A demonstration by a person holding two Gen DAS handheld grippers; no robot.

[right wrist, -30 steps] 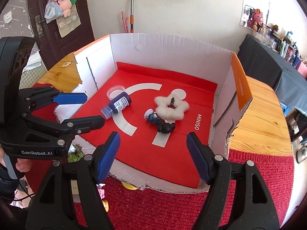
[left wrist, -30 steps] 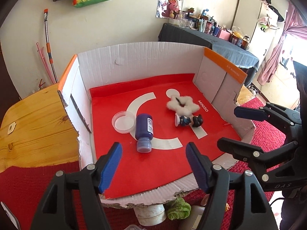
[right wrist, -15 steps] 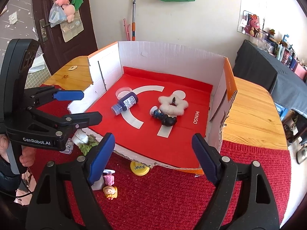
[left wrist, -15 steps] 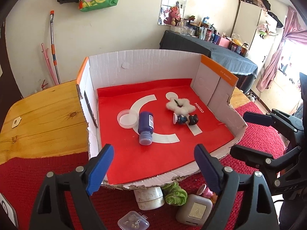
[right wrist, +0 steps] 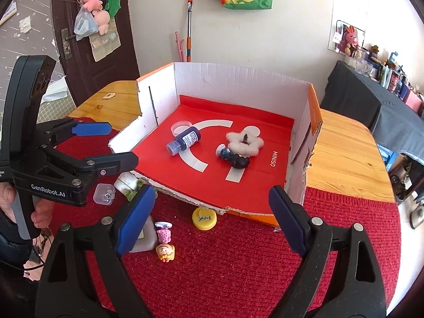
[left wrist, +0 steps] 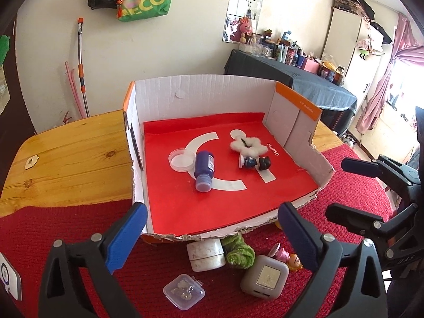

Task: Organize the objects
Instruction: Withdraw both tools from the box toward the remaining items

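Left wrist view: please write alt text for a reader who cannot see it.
An open left gripper hovers over a red mat before a torn cardboard box holding a blue bottle, clear lid, white fluffy piece and toy figure; small items lie outside.

Bright daylight, sharp focus (fisheye bends the edges).

We see a wooden table (left wrist: pixel 69 164) with a red mat (right wrist: pixel 238 259) bearing a cardboard box (left wrist: pixel 201 98) and small clutter.

Your left gripper (left wrist: pixel 212 234) hangs wide open over the red woven mat (left wrist: pixel 53 228), facing the torn cardboard box (left wrist: pixel 201 92) where a blue plastic bottle (left wrist: pixel 203 170) lies.
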